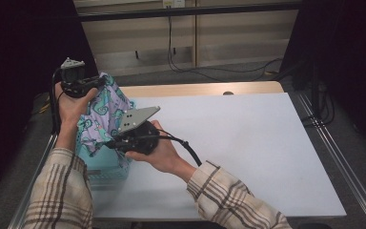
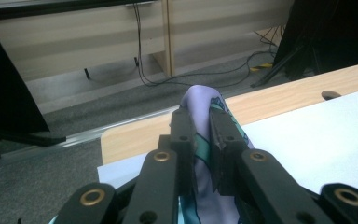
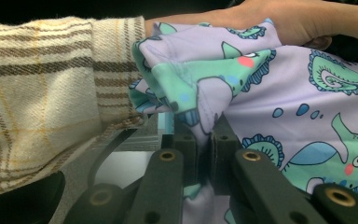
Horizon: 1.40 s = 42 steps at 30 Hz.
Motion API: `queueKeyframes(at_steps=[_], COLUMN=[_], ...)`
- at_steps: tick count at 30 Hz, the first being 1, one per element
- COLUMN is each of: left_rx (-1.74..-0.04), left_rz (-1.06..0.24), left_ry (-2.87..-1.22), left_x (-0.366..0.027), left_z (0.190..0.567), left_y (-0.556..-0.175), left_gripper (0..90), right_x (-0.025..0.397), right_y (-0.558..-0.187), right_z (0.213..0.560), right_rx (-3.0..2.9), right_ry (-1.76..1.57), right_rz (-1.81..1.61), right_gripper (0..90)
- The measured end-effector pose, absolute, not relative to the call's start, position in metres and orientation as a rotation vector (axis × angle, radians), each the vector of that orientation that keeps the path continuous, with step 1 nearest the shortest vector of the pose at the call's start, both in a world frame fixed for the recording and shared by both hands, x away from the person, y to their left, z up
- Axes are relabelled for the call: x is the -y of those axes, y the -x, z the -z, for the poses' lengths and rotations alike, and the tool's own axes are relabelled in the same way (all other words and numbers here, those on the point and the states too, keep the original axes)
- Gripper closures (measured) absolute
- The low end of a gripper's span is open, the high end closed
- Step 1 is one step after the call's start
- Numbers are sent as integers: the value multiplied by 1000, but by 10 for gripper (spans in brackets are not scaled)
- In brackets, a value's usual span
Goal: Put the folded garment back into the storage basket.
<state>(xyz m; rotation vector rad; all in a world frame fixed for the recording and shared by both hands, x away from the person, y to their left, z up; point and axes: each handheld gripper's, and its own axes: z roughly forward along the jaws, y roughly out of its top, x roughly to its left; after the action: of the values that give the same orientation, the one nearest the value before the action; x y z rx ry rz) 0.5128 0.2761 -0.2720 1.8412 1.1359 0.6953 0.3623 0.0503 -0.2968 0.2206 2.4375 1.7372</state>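
A lilac cloth [image 1: 106,109] printed with teal seahorses hangs over a light blue basket [image 1: 101,168] at the table's left edge. My left gripper [image 1: 101,82] holds its top edge up high; in the left gripper view the cloth [image 2: 202,100] is pinched between the black jaws of the left gripper [image 2: 202,130]. My right gripper [image 1: 112,141] is shut on a lower fold; in the right gripper view the cloth [image 3: 279,93] bunches into the jaws of the right gripper [image 3: 204,135], with a plaid sleeve [image 3: 42,93] beside it.
A white sheet [image 1: 238,143] covers most of the table, with bare wood [image 1: 205,88] along the far edge. Cables [image 1: 209,71] trail on the floor behind the table. A metal rail [image 1: 343,167] runs along the right side.
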Motion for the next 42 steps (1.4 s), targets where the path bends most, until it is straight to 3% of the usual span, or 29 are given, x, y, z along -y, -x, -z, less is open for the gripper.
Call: queueKeyframes(at_steps=[42], left_rx=[-1209], left_rz=[-655], left_ry=[-1922], left_x=[-299], left_z=[316], left_y=[-545], left_gripper=[815], right_x=[-85], right_y=[-396], right_z=[337], right_rx=[-2519], right_ry=[-302], right_rz=[-1705], right_gripper=[856])
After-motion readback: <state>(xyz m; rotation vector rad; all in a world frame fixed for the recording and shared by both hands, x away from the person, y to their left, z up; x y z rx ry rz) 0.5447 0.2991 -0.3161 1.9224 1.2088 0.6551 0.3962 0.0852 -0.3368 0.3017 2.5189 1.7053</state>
